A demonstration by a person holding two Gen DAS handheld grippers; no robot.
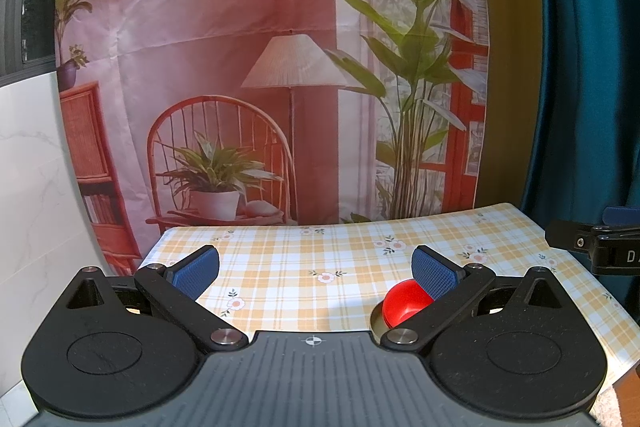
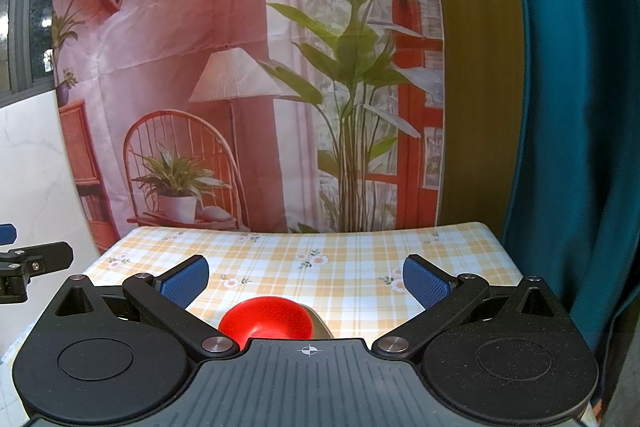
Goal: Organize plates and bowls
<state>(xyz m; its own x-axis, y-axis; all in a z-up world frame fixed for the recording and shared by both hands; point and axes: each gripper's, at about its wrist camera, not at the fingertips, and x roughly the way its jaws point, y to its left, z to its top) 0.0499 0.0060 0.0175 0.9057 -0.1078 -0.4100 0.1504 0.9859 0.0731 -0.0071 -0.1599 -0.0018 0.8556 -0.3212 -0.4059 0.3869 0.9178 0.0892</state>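
Observation:
A red bowl (image 2: 266, 321) sits on a pale plate (image 2: 320, 323) at the near edge of a table with a yellow checked floral cloth (image 2: 340, 267). My right gripper (image 2: 306, 281) is open and empty, held above and just behind the bowl. In the left wrist view the red bowl (image 1: 404, 301) shows partly behind the right finger, with the plate rim (image 1: 376, 319) under it. My left gripper (image 1: 316, 269) is open and empty, to the left of the bowl. Most of the plate is hidden by the gripper bodies.
A printed backdrop (image 1: 260, 67) of a room hangs behind the table. A teal curtain (image 2: 572, 107) hangs at the right. A white marble wall (image 1: 36, 187) is at the left. The right gripper's tip (image 1: 592, 243) shows at the left view's right edge.

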